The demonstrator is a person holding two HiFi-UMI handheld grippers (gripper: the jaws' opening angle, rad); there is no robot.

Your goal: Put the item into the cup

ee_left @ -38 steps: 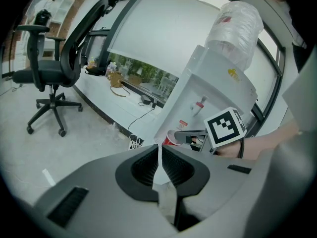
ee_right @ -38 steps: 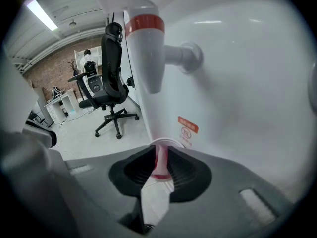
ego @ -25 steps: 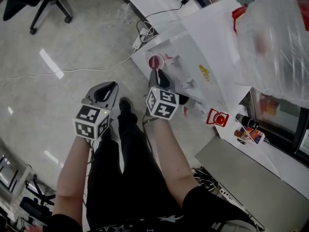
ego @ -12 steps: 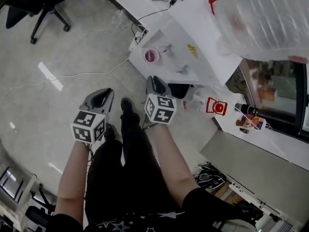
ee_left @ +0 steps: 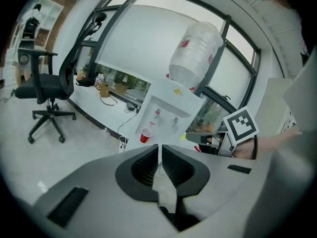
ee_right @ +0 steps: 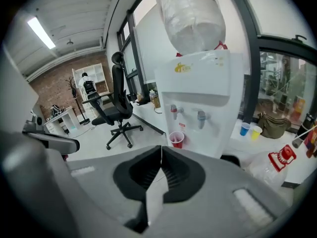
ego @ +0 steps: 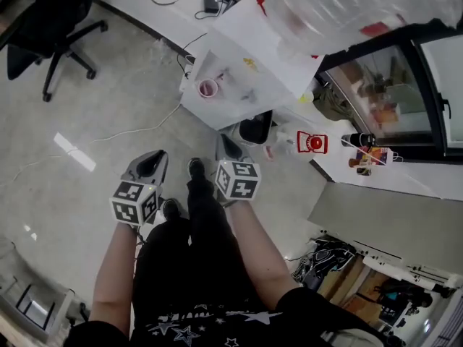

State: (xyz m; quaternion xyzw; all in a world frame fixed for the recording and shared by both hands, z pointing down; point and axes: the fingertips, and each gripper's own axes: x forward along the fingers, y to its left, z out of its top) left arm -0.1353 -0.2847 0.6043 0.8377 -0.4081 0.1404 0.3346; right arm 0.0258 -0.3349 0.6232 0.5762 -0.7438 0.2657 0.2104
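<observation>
Left gripper (ee_left: 159, 150): jaws pressed together, nothing between. Right gripper (ee_right: 161, 152): jaws also together, empty. Red cup (ee_right: 176, 139) stands on water dispenser (ee_right: 208, 78) ledge under taps, well apart from both grippers.

We see the big water bottle (ego: 347, 6) and the office chair (ego: 40, 38) both cut off by the head view's top edge; the red cup (ego: 207, 88) is too small for us to see inside.

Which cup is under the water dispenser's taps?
The red cup below the taps; the blue cup and yellow cup stand together off to the right.
</observation>
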